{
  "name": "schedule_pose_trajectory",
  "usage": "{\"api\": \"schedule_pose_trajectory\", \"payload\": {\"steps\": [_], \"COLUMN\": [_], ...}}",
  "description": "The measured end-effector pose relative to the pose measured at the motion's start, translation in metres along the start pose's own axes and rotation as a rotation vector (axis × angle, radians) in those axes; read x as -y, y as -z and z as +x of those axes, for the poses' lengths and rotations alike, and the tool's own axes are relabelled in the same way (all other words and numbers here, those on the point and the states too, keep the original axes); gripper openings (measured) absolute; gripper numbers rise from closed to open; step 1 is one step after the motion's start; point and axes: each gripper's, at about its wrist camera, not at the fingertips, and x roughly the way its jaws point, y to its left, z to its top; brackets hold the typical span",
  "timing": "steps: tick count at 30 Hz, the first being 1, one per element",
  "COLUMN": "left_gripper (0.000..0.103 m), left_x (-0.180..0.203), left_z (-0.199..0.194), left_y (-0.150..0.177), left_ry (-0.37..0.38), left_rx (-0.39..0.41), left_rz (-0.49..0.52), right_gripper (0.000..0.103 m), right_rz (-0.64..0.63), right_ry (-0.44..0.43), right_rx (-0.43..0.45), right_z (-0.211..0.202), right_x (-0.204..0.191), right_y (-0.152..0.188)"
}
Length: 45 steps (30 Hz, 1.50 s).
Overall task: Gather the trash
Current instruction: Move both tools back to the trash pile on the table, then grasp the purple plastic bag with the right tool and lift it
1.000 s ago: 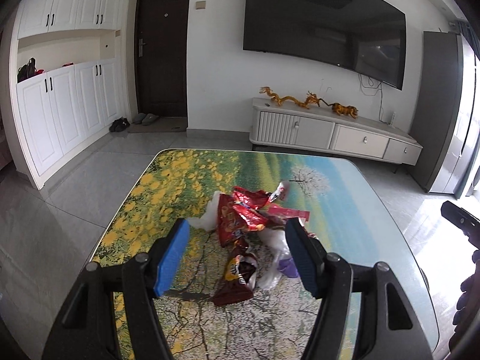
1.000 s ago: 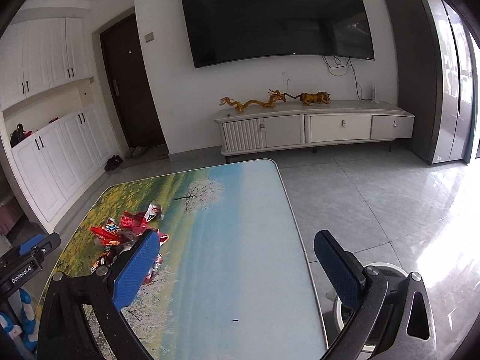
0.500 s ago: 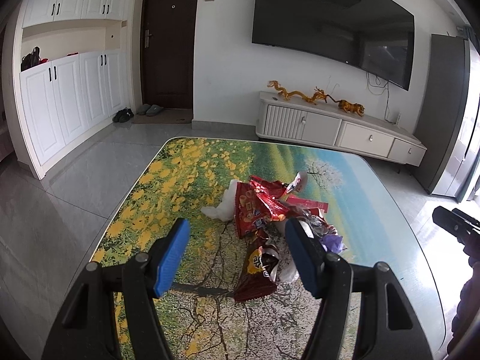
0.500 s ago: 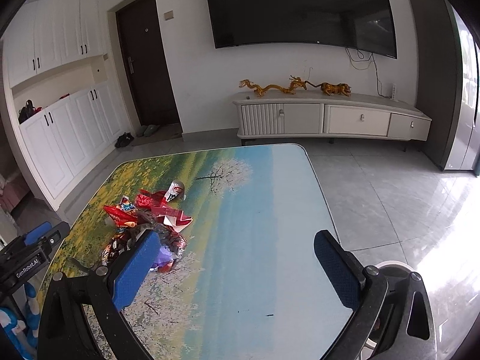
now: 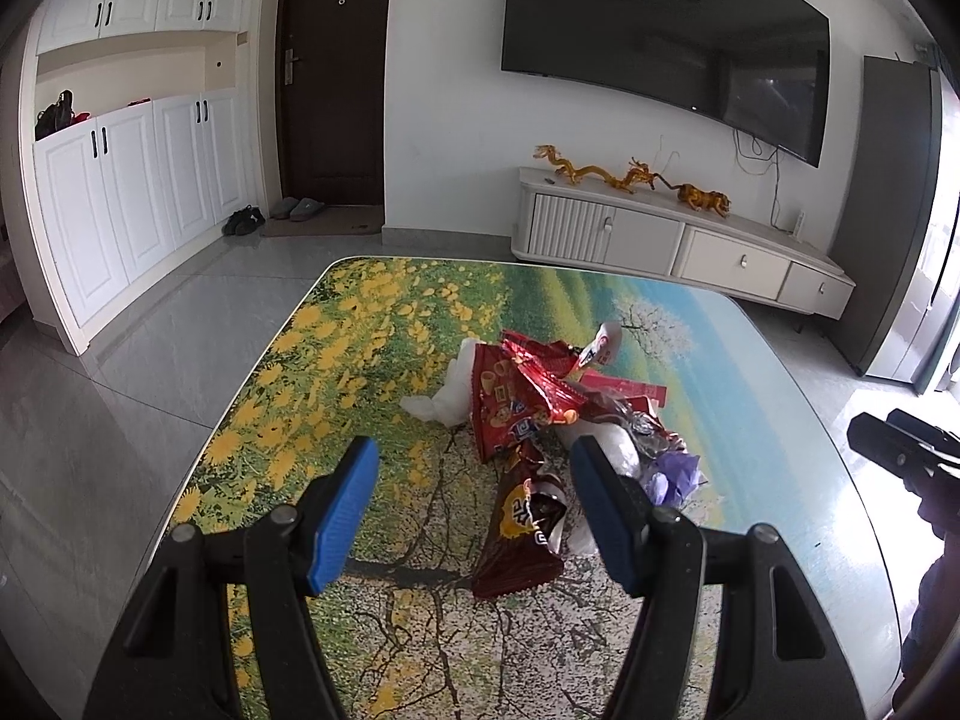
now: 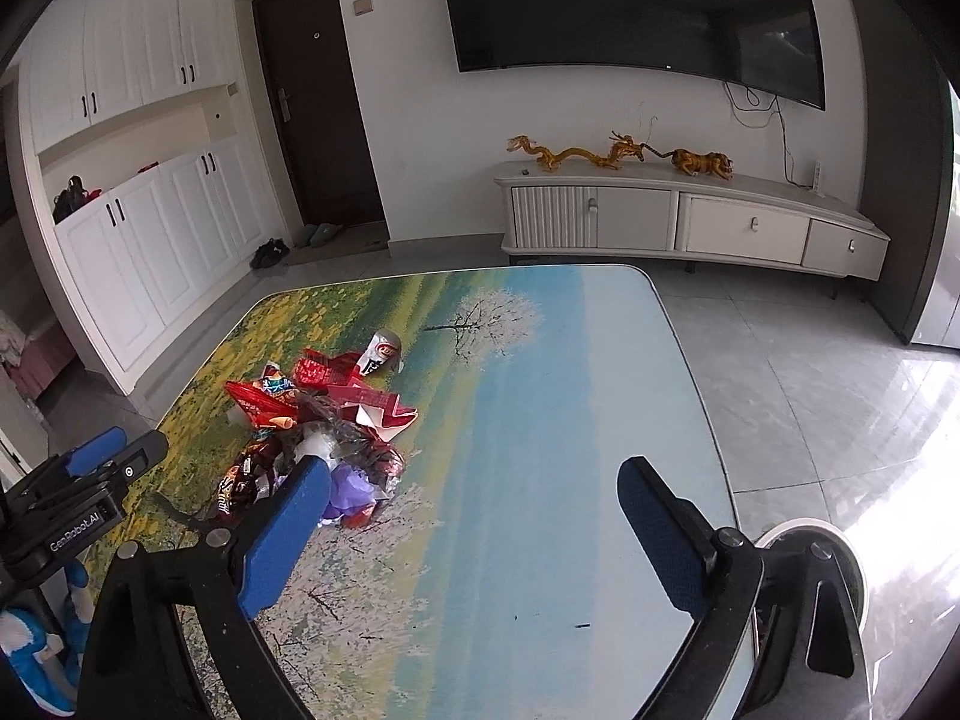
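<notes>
Red foil dominates the trash [image 5: 540, 420]: a heap of snack wrappers, a dark chip bag [image 5: 519, 534], white plastic and a scrap of purple film, lying on the picture-printed table [image 5: 372, 324] toward its left side as the right wrist camera sees it [image 6: 324, 420].

The left gripper [image 5: 474, 504] hovers just short of the heap, pointing down at it. Its blue pads stand apart with nothing pressed between them; the chip bag shows in the gap, but lies on the table beyond and below the pads. Compared with a second ago, the heap sits larger and higher in this view, and the chip bag's lower end now reaches down between the fingers, so the gripper has come closer. Its gap looks the same as before.

The right gripper [image 6: 474, 522] is over the bare blue part of the table, to the right of the heap, released and holding nothing. Its jaws have just been closing a little from their widest, with only tabletop seen between them. Its left pad [image 6: 288, 534] now overlaps the near edge of the heap in the picture; whether it touches I cannot tell. A second ago the heap was smaller and further left in this view, and the table's far edge lay lower; the gripper has swung toward the trash.

A round white bin [image 6: 840, 546] stands on the floor past the table's right edge.
</notes>
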Motion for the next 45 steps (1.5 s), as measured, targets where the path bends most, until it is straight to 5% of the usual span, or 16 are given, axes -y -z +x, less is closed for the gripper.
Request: {"api": "schedule_pose_trajectory", "payload": {"steps": [15,23,33,45], "left_gripper": [0.065,0.064,0.061,0.055], "left_x": [-0.006,-0.021,-0.022,-0.005], "left_z": [0.021,0.034,0.053,0.069], "left_y": [0.006,0.02,0.029,0.044], "left_ry": [0.025,0.128,0.224,0.269], "left_rx": [-0.049,-0.097,-0.157,-0.241], "left_rz": [-0.001,-0.011,-0.012,0.054], "right_gripper": [0.075,0.066,0.064,0.064], "right_rz": [-0.016,-0.028,-0.092,-0.175], "right_ry": [-0.03,-0.084,-0.203,-0.234], "right_rx": [-0.053,-0.118,-0.154,-0.207], "right_z": [0.022,0.05,0.082,0.11], "right_x": [-0.008,-0.019,-0.055,-0.073], "right_y": [0.0,0.004,0.004,0.021]}}
